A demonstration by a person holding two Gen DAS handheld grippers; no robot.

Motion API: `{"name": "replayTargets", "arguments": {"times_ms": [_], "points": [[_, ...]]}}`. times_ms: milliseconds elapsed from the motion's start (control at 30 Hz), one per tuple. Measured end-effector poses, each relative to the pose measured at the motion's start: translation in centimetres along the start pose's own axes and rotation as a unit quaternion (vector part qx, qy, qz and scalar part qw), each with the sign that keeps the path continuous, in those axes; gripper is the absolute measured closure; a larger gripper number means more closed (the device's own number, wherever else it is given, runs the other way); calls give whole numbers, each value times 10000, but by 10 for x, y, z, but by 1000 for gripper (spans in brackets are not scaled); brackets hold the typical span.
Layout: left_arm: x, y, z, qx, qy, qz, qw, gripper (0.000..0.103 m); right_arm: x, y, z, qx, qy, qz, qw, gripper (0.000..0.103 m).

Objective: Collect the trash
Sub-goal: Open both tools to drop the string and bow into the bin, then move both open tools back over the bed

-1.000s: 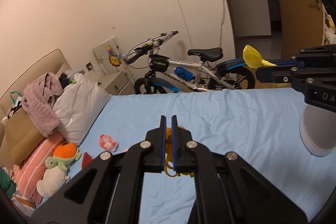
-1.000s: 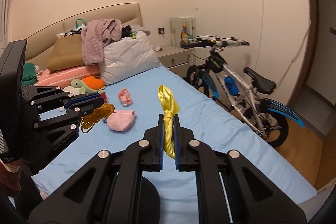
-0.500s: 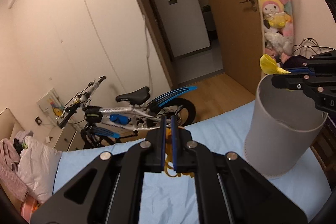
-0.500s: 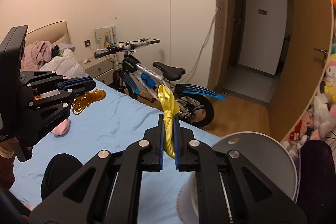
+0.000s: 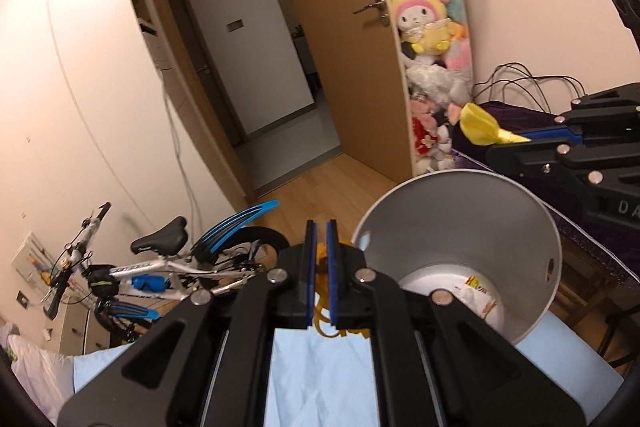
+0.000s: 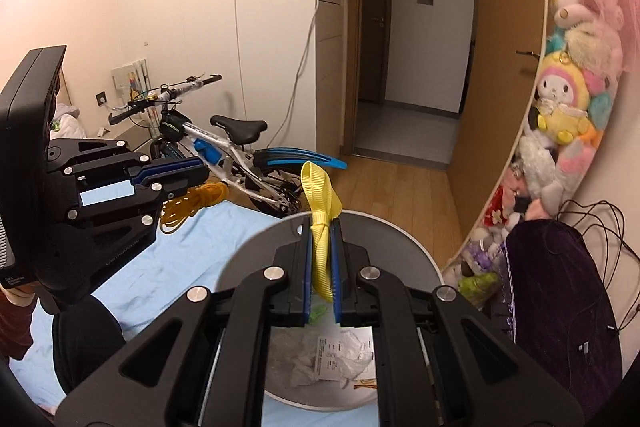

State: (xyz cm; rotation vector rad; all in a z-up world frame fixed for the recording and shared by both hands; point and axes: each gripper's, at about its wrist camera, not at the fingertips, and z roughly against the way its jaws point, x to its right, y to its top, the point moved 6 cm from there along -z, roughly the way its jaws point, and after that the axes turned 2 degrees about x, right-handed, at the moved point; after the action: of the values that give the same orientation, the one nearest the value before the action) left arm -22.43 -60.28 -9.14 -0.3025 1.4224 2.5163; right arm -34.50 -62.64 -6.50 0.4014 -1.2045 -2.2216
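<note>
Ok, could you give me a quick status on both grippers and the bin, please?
Right gripper shut on yellow ribbon, over grey bin. Left gripper shut on orange cord, beside it. Nothing blocking.

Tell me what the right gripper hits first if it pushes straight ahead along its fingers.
Likely the far inner wall of the grey bin. The right gripper, shut on the yellow ribbon, points across the bin's open mouth, but depth is uncertain through the fisheye.
</note>
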Motion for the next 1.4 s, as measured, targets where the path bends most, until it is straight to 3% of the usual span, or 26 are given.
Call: {"name": "replayTargets", "arguments": {"times_ms": [33, 167, 200, 267, 300, 333, 700, 833, 967, 1167, 1233, 1400], "points": [[5, 1, -5, -30, -102, -10, 9999, 96, 5, -2, -1, -70, 5, -39, 10000, 95], [21, 0, -21, -100, -440, 38, 9990, 93, 22, -10, -7, -196, -50, -363, 9991, 54], [24, -2, -23, -127, -424, -1, 9990, 87, 23, -11, -8, -158, -99, -415, 9990, 52], [27, -7, -26, -119, -287, -72, 9995, 57, 27, -9, -8, -105, -118, -509, 9986, 52], [28, -8, -26, -80, -229, -49, 9997, 31, 27, -8, -10, -99, -114, -531, 9985, 52], [27, -9, -24, -11, -201, -7, 9998, 25, 27, -8, -10, -95, -113, -529, 9985, 52], [-7, -20, -6, 29, 70, 458, 9989, 25, -12, 9, -13, 40, -71, -41, 10000, 52], [-35, -38, 10, -24, 340, 790, 9963, 25, -43, 15, -21, 66, 240, 153, 9996, 52], [-78, -77, 34, -243, 863, 1201, 9887, 24, -90, 15, -35, -11, 752, 382, 9964, 48], [-147, -159, 90, -684, 1977, 1867, 9599, 23, -199, 15, -54, -53, 1861, 931, 9781, 41], [-168, -189, 112, -869, 2399, 2066, 9446, 23, -245, 14, -56, -16, 2249, 1206, 9669, 41], [-219, -268, 182, -1258, 3331, 2739, 8934, 22, -362, 2, -56, -55, 3164, 1819, 9310, 41]]}}
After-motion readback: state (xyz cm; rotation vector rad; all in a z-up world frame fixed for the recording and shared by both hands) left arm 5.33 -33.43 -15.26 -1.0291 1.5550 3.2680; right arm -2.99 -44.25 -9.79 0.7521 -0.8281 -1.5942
